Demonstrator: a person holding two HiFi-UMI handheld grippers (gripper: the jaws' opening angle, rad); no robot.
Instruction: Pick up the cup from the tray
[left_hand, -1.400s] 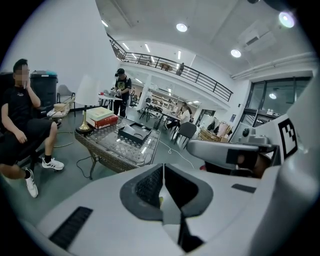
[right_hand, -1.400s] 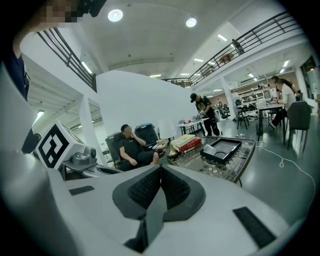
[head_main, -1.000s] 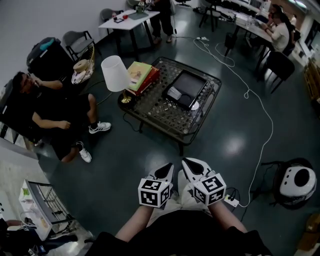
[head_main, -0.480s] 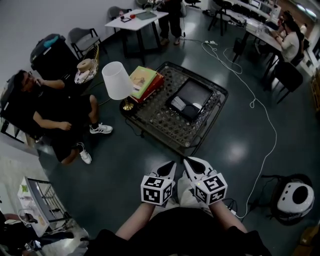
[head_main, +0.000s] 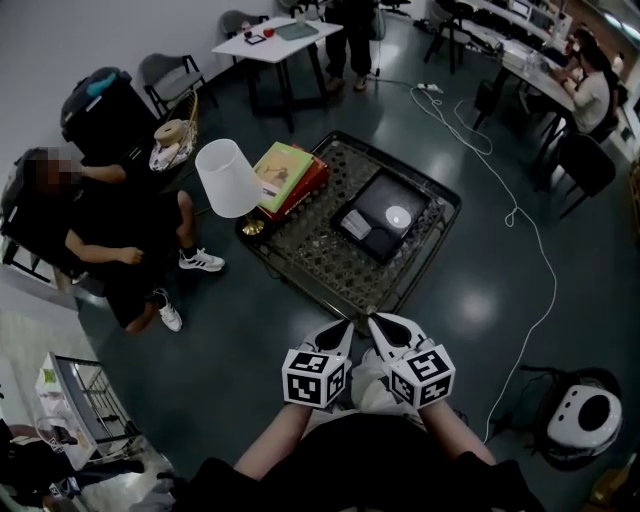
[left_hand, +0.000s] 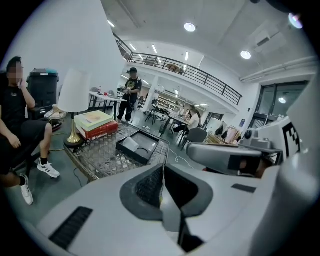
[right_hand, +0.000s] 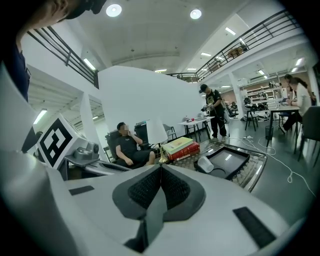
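Observation:
A pale cup (head_main: 353, 224) lies on its side at the left end of a black tray (head_main: 397, 194) on the glass-topped low table (head_main: 315, 250). The left gripper view shows the cup (left_hand: 131, 143) in the tray (left_hand: 150, 146), and so does the right gripper view, with the cup (right_hand: 205, 163) on the tray (right_hand: 231, 160). My left gripper (head_main: 341, 333) and right gripper (head_main: 383, 327) are held side by side close to my body, well short of the table. Both are shut with nothing between their jaws, as the left gripper (left_hand: 162, 169) and right gripper (right_hand: 161, 169) show up close.
A white-shaded lamp (head_main: 226, 177) and a stack of books (head_main: 287, 168) stand on the table's left end. A seated person (head_main: 110, 230) is at the left. A white cable (head_main: 535, 250) runs over the floor on the right, near a round white device (head_main: 580, 420).
The head view has shifted, so the table sits slightly lower and more to the right in frame. Both grippers stay shut and together in front of me.

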